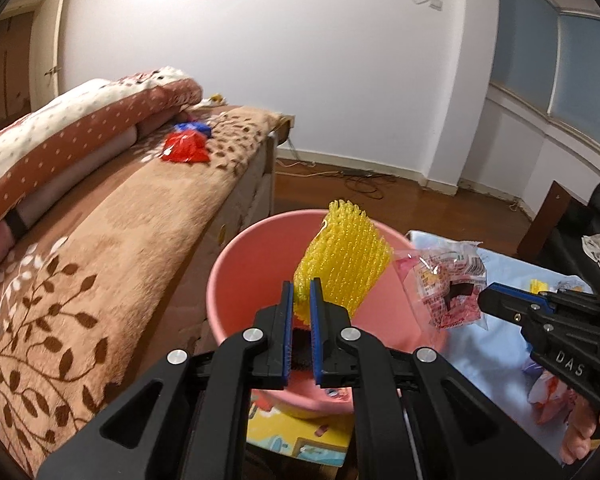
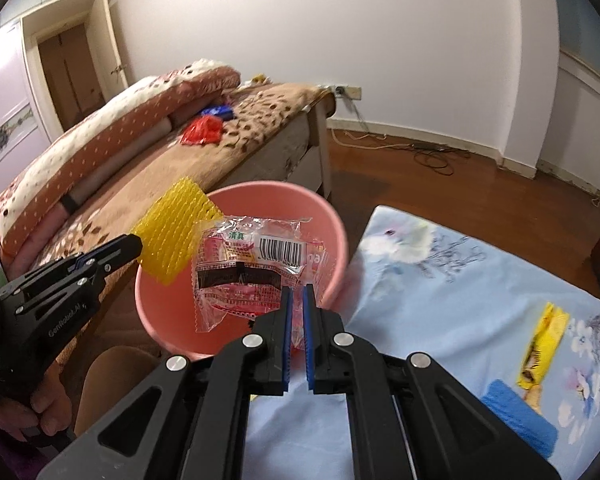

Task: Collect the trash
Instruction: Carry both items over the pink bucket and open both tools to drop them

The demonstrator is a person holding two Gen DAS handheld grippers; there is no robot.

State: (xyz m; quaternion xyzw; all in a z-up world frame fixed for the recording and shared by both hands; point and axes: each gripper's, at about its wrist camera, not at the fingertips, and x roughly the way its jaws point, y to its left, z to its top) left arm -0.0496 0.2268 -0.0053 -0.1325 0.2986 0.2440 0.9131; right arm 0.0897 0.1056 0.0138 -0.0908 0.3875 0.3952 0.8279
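Both pieces of trash sit right over the pink bucket (image 2: 236,200) for the drop — left gripper (image 1: 302,292) clamped on the yellow foam net (image 1: 346,264), right gripper (image 2: 296,300) pinching the clear snack wrapper (image 2: 256,264) — more wrappers wait on the bed (image 1: 140,216).

A home bedroom: a bed (image 2: 260,136) with a brown leaf-pattern blanket (image 1: 120,248) and a rolled quilt (image 2: 112,136) stands by a white wall, beside a wooden door (image 2: 70,76), on wood flooring (image 2: 440,184) strewn with cables (image 2: 432,156).
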